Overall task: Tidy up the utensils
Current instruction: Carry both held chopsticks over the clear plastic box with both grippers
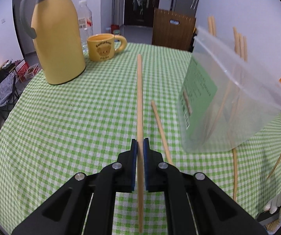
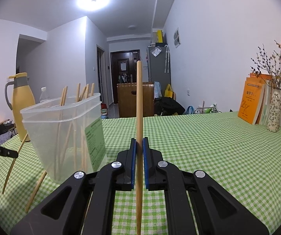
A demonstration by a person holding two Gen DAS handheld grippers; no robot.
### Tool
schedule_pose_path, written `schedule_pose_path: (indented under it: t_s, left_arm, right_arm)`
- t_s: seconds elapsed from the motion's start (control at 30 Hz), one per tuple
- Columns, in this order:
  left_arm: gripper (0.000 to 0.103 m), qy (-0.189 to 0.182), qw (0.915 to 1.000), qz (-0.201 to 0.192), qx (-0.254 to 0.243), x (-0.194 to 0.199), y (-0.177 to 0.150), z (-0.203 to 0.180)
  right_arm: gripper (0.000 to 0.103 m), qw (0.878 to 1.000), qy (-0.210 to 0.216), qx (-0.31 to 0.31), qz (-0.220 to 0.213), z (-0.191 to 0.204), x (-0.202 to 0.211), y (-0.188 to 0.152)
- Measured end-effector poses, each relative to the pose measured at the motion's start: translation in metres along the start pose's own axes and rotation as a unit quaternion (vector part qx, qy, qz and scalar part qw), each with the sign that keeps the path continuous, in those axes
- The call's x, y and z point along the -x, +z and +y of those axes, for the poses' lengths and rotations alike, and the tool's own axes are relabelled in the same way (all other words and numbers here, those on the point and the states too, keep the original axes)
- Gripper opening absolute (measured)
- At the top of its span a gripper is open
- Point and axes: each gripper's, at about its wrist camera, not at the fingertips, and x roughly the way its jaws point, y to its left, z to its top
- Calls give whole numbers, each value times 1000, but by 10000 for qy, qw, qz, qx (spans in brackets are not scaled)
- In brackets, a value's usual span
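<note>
Chopstick [image 1: 139, 98] pinched in left claw [image 1: 140, 145]; right claw [image 2: 139, 143] pinches another chopstick [image 2: 139, 101]. Clear bin [image 2: 65, 133], left of frame, holds more on the checked surface [image 2: 199, 146].

We see the bench [image 1: 62, 117] covered in a green-and-white checked cloth. The flask [image 1: 58, 39] is pale yellow with a grey handle and collar, and the mug [image 1: 101, 48] matches it in yellow, printed with a brown bear face. Our left claw [image 1: 140, 146] and right claw [image 2: 140, 146] are black with blue pads [image 1: 134, 156]. The chopsticks [image 1: 139, 98] are light tan wood. The container [image 2: 62, 127] is clear plastic with a green label [image 2: 95, 143]. The books [image 2: 252, 101] are orange, the vase [image 2: 274, 113] white, speckled.
</note>
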Motion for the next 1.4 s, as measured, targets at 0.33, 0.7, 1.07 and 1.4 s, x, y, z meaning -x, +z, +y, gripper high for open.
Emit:
schedule_pose_path:
  t_s: [0.33,0.7,1.07,1.4]
  left_arm:
    - [4,62,9960,-892,-10,37,-9,-11]
    - [4,182,9876,-1560,-14,71,-8,-15]
    - [4,60,9779,-2088,15,97,2,-15]
    - [4,-23,9685,-2491,22,123,17,-25]
  right_arm:
    - [7,9999,171,13,14,1,0,9]
    - [7,9997,171,162,-40,10,10,20]
    - [7,9993,244,158,-229,17,20,37]
    - [7,9979,414,116,-480,27,25,57]
